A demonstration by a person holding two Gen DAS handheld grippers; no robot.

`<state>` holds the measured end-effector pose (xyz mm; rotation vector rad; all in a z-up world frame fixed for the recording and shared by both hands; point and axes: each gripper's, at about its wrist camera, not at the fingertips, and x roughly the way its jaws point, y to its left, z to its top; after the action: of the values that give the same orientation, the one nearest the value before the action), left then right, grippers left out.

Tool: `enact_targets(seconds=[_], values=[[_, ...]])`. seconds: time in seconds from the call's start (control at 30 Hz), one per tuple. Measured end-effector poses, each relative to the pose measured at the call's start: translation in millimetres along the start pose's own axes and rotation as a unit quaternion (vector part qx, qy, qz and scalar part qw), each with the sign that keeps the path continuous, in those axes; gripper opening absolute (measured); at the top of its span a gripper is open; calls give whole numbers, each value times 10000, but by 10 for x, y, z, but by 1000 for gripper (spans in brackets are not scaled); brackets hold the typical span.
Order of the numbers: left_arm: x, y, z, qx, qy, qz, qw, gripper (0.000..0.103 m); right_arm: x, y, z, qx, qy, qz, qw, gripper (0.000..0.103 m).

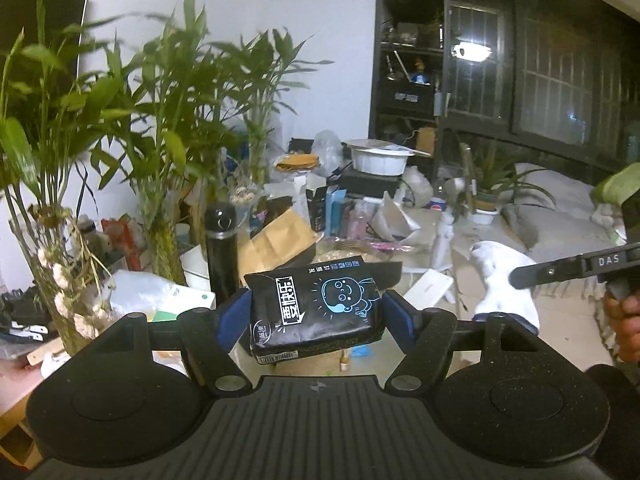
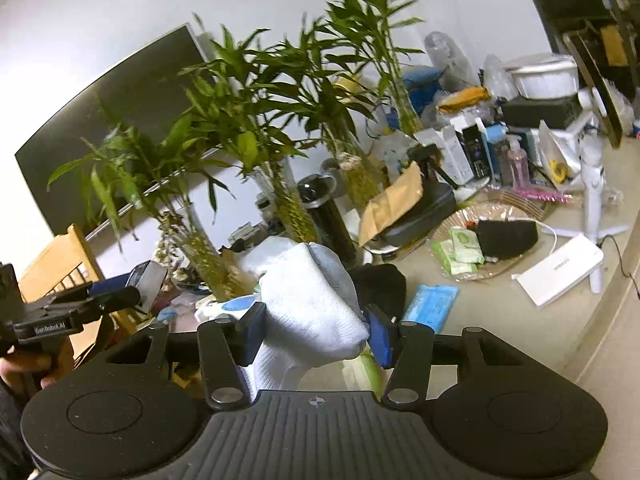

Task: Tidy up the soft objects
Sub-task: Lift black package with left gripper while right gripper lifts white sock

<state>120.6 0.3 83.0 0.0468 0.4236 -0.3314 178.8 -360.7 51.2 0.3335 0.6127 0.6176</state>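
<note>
We are holding a black packet (image 1: 316,312) in the left gripper (image 1: 316,312); its blue pads (image 1: 234,316) are pressing on the packet's two short sides, so the gripper is pinching it, lifted clear of the worktop (image 1: 560,320). The packet is lying nearly flat between the fingers, its printed face up, with a blue cartoon figure and white lettering showing.

To the right of the left gripper, we are seeing the white sock (image 1: 504,284) hanging from the other gripper's fingers, with a hand (image 1: 624,320) at the frame's edge behind it. Ahead and to the left of the packet a black flask (image 1: 220,252) is standing upright, with bamboo plants (image 1: 168,120) behind it.

In the right wrist view, the right gripper (image 2: 316,328) is pinching the sock (image 2: 312,308), the pads (image 2: 378,336) squeezing its bunched cloth from both sides; part of the sock is drooping below the fingers. The sock too is being held above the worktop (image 2: 500,320).

Ahead and to the right of the right gripper a plate (image 2: 452,224) is lying on the worktop, holding green packets (image 2: 460,248) and a black cloth (image 2: 508,238). Just beyond the sock a blue packet (image 2: 432,306) is lying flat, and further right a white box (image 2: 560,272). At the left edge, the left gripper (image 2: 120,298) is showing, well apart from the sock.
</note>
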Motion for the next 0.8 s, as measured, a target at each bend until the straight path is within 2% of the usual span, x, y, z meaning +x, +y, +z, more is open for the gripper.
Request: enact_targets(seconds=[0.2,0.43,0.63,0.8], values=[[-193,-149,-67,80,89,-110,9999,70,-233,172,-82,-114,-157,87,9998,56],[-224,-305,-339,199,451,-321,9983,70,-364,193,-256,-4,-303,120,9995,56],[-79,-431,-576,391,818,-462,9948,71,-424,215,-391,-150,-260,224,9993,56],[79,-519,-703,449,988,-591,9923,74,-388,257,-475,-317,-147,150,9993,56]])
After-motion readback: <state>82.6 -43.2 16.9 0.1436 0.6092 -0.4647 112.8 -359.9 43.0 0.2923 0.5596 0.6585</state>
